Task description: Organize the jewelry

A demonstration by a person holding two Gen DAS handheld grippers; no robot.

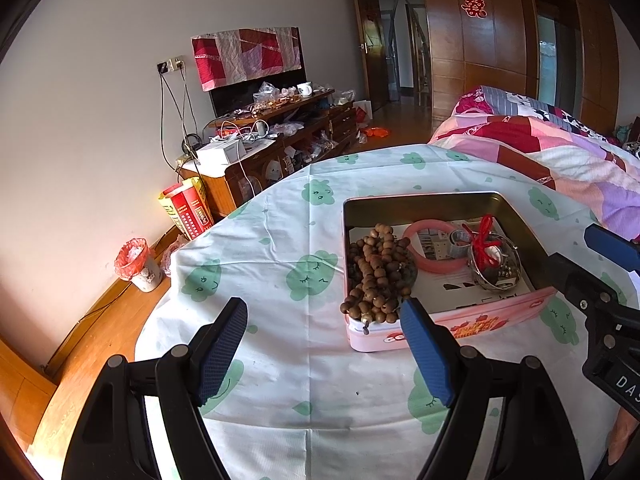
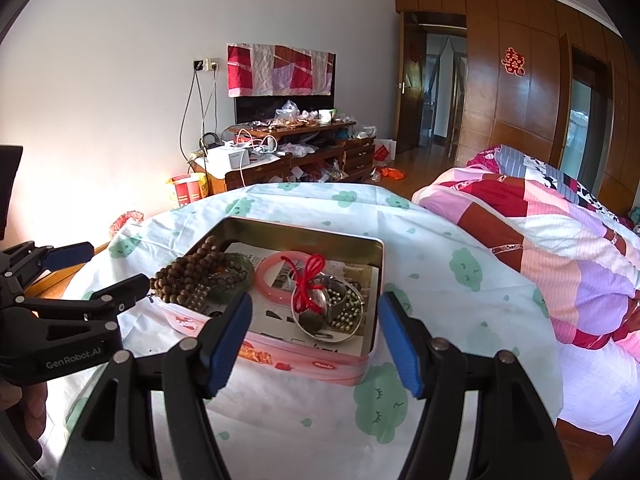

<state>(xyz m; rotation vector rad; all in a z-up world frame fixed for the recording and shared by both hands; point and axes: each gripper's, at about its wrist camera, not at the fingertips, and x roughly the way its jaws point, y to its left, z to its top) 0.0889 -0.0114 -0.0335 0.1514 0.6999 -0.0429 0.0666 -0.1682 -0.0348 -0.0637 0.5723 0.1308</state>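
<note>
An open pink tin (image 1: pixel 420 200) (image 2: pixel 304 228) sits on the cloud-print tablecloth. A brown wooden bead string (image 1: pixel 376 276) (image 2: pixel 192 276) spills over its near left corner. Inside lie a pink bangle (image 1: pixel 424 256) (image 2: pixel 272 276) and a silver bangle (image 1: pixel 496 276) (image 2: pixel 332 312) tied with red string (image 2: pixel 310 280). My left gripper (image 1: pixel 323 308) (image 2: pixel 108 268) hovers open just left of the beads, with only cloth between its fingers. My right gripper (image 2: pixel 316 304) (image 1: pixel 588 256) stands open at the tin's near right side, its pads pressing on nothing.
A bed with a patchwork quilt (image 2: pixel 540 240) borders the table on the right. Beyond the table's far edge stands a cluttered TV cabinet (image 2: pixel 288 152). A bin with a red liner (image 1: pixel 136 264) sits on the wooden floor at left. A hand (image 2: pixel 24 408) holds the left gripper.
</note>
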